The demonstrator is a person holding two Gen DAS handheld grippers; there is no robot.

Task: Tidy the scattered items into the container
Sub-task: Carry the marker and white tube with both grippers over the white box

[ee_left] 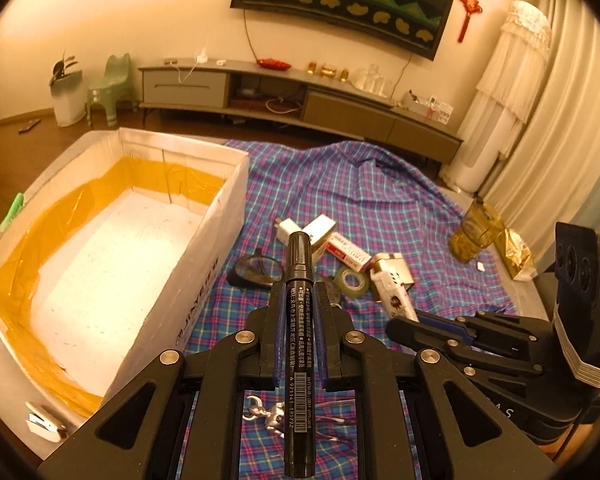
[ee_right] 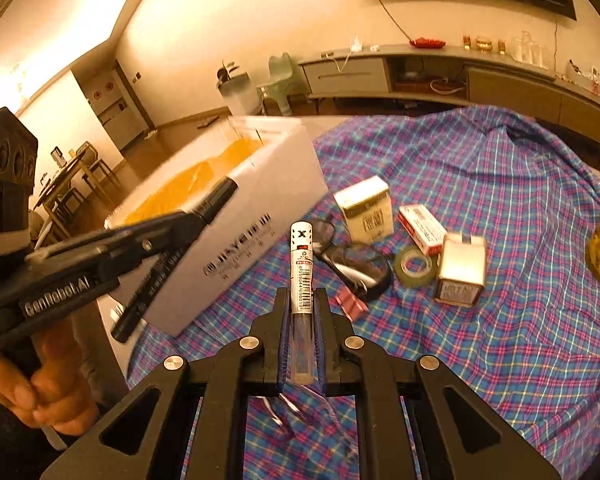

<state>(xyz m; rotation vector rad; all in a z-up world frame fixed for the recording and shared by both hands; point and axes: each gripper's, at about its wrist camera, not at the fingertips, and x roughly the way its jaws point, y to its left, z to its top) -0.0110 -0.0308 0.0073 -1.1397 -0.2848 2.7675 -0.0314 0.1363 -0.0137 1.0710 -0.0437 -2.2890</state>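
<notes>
Two items were already in hand, mid-carry: the left gripper [ee_left: 299,312] had its fingers clamped on a black marker [ee_left: 298,280], the right gripper [ee_right: 302,320] on a slim clear tube [ee_right: 301,276]. Next, each needed swinging over the white box [ee_left: 100,240] before letting go.

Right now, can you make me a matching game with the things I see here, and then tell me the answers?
Things:
1. black marker
2. white tube
3. tape roll
4. white box

Where or how:
A. lying on the checked cloth
B. gripped in the right tongs
C. open, with yellow tape inside
D. gripped in the left tongs

Pairs: 1-D, 2-B, 3-A, 4-C
</notes>
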